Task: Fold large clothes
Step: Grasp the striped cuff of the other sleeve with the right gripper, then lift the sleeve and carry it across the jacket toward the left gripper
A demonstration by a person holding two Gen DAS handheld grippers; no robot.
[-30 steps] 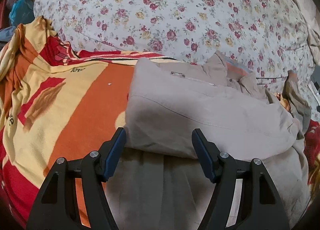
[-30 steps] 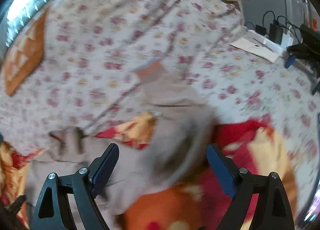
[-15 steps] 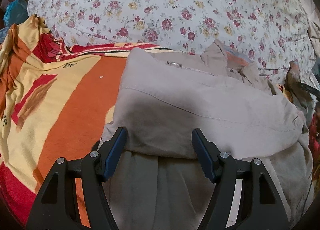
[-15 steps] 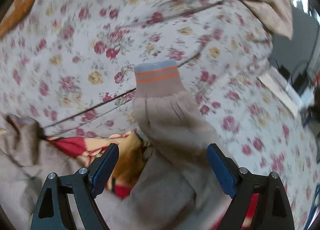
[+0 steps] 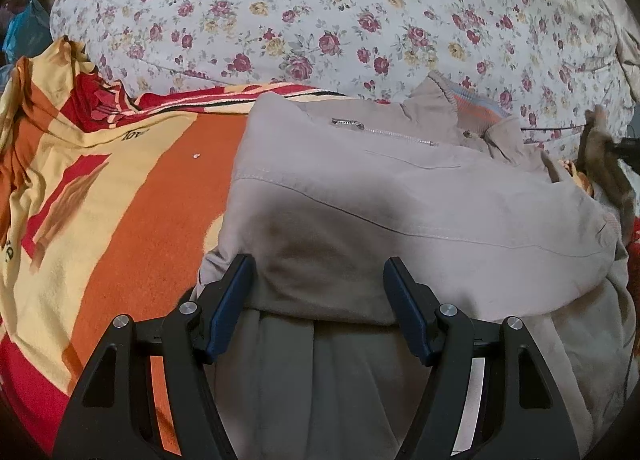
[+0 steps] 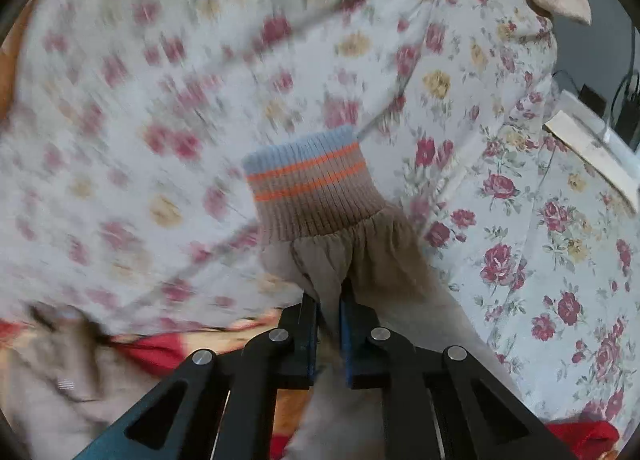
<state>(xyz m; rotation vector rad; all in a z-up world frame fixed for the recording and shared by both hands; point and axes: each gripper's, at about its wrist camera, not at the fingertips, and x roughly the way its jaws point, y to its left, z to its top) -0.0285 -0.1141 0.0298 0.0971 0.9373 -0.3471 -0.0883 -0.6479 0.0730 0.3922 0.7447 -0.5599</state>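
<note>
A beige jacket [image 5: 400,212] with a zip pocket lies folded on an orange, yellow and red blanket [image 5: 132,196]. My left gripper [image 5: 318,284] stands open over the jacket's near fold; the fold bulges between its blue pads [image 5: 228,300], and I see no squeeze on it. In the right wrist view, the jacket's sleeve [image 6: 360,260] ends in a ribbed cuff [image 6: 308,184] with blue and orange stripes. My right gripper [image 6: 328,300] is shut on the gathered sleeve cloth just below the cuff. The sleeve runs back under the gripper.
A white quilt with a rose print [image 5: 320,12] covers the bed behind the jacket and spreads around the sleeve [image 6: 540,220]. At the far right edge of the bed are a white strip, papers and black cables [image 6: 600,132]. A blue bag [image 5: 20,32] sits at the far left.
My right gripper moved in on the sleeve and shut on it just below the cuff, where before it stood wide open. The left gripper kept its opening; the jacket's fold spread leftwards past its left finger.
</note>
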